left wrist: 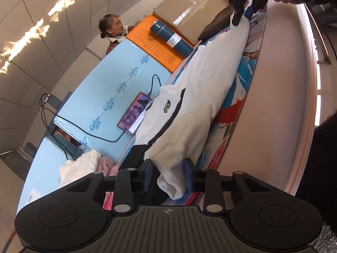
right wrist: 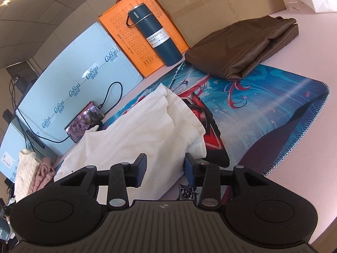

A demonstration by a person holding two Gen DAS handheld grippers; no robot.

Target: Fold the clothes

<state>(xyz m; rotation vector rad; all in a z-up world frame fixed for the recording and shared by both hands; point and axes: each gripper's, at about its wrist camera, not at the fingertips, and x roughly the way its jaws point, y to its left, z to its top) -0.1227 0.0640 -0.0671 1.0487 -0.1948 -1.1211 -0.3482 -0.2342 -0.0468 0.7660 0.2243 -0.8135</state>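
The white garment [left wrist: 195, 97] is found stretched lengthwise over the printed mat [right wrist: 263, 105], one end pinched between the fingers of the left gripper [left wrist: 168, 175] and the far end bracketed by the right gripper [right wrist: 165, 168], whose jaws stand apart, so a firm hold cannot be confirmed. A fold is judged to be under way; next, both ends should be carried across together and laid flat.

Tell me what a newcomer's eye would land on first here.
The white garment stretched long across the colourful printed mat, each end between a pair of tongs: left tongs near, right tongs far. Behind it, a blue bottle lies on an orange box, and a lit phone leans charging against a pale blue box.
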